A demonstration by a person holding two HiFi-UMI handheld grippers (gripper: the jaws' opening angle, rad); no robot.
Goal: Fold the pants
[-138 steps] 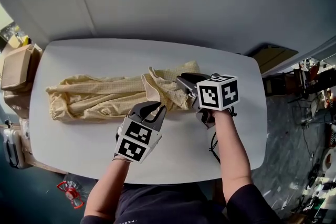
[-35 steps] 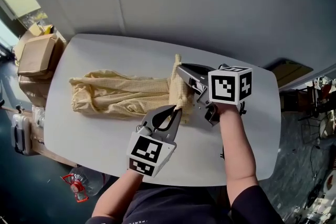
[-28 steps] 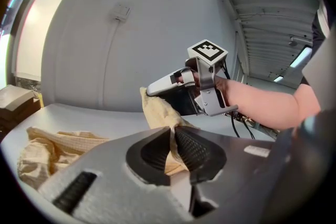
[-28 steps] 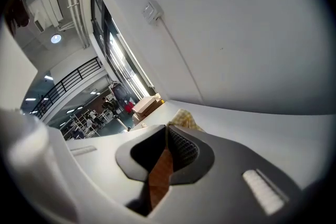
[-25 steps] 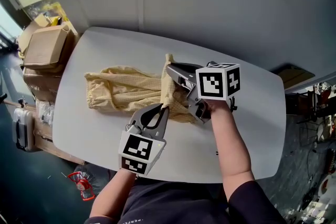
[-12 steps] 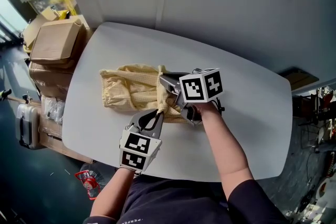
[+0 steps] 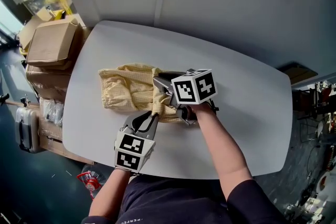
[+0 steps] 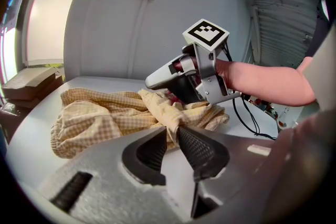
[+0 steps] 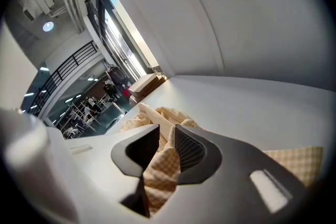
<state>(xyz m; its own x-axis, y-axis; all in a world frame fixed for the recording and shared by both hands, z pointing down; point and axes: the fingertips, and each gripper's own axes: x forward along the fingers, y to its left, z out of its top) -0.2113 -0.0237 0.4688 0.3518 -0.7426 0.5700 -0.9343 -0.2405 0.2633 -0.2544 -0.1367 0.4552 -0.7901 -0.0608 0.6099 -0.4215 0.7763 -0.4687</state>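
Yellow gingham pants point(image 7: 127, 93), white table point(image 7: 242, 108)

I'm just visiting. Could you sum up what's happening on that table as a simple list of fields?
surface: white table
garment: yellow checked pants, bunched, one end laid over the rest
left tool: jaws have just been opening, a fold of the pants between them
right tool: jaws have just been opening, fabric hanging between them
nearby: cardboard boxes beside the table's left end

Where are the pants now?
Head view: pants bunched left of centre on the table, their edge between the just-opening jaws of left gripper and right gripper.
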